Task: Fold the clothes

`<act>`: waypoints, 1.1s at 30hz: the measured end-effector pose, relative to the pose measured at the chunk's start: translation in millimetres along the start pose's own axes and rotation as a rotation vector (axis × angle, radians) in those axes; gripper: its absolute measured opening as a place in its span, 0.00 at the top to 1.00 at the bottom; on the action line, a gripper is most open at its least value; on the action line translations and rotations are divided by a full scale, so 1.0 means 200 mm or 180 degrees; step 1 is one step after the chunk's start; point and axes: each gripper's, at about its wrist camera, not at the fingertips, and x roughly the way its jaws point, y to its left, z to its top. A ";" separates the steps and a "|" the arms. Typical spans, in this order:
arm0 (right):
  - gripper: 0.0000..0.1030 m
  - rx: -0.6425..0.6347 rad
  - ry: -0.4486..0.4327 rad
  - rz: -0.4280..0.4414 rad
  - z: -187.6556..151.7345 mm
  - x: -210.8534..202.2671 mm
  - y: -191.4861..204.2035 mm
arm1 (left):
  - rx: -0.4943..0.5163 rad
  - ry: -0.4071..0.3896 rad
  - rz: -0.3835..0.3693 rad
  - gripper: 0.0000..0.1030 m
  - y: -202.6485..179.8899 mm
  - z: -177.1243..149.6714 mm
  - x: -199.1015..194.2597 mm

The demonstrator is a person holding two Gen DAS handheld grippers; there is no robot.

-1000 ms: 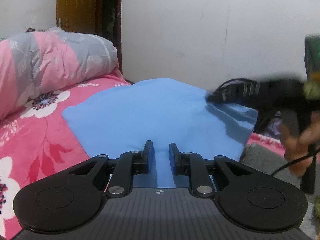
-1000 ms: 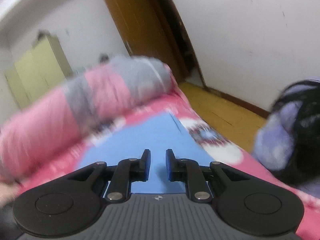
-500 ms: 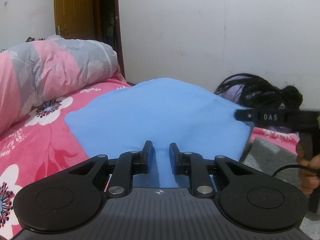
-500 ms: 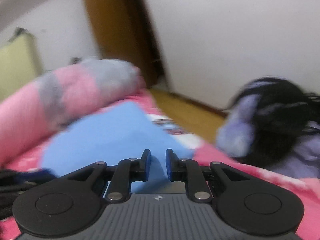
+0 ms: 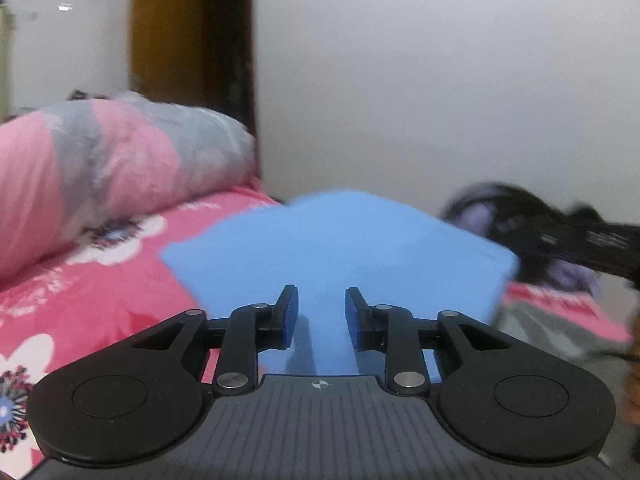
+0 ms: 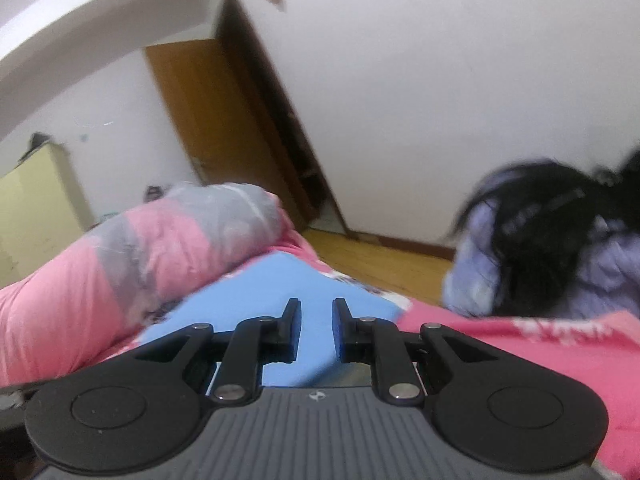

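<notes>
A folded blue garment (image 5: 336, 248) is seen lying flat on a pink floral bedsheet (image 5: 92, 300), directly ahead of the left gripper (image 5: 321, 312) at twelve o'clock. The left gripper's jaws have just been opening; a moderate gap is shown between the blue pads, and no cloth is pinched, the garment being visible through the gap and below it. At ten o'clock in the left wrist view a rolled pink and grey quilt (image 5: 112, 168) is rested on the sheet, well apart from the garment. At three o'clock the right gripper (image 5: 592, 244) is glimpsed as a blurred black bar reaching in past the garment's right corner; whether the cloth is touched there cannot be told.

In the right wrist view the right gripper (image 6: 316, 328) is held over the garment's (image 6: 256, 300) near edge, its jaws set narrow, with only a slim gap and nothing gripped between them. The quilt (image 6: 160, 248) is found at ten o'clock, and a heap of lilac and black clothing (image 6: 560, 248) at two o'clock, lying on the bedsheet (image 6: 520, 344). A brown wooden door (image 6: 208, 120) is shown at eleven o'clock against the white wall (image 6: 440, 80)
</notes>
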 end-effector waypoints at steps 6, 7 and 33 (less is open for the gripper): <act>0.83 -0.0547 0.0162 0.0397 -0.09 0.05 0.26 | -0.0723 0.0100 0.0152 0.71 0.30 0.10 0.43; 0.83 -0.0630 0.0233 0.0435 -0.12 0.06 0.30 | -0.0812 0.0124 0.0159 0.70 0.35 0.10 0.51; 0.37 -0.0736 0.0412 0.0006 -0.41 -0.80 0.60 | -0.0371 -0.0064 -0.0155 0.18 0.35 0.13 -0.80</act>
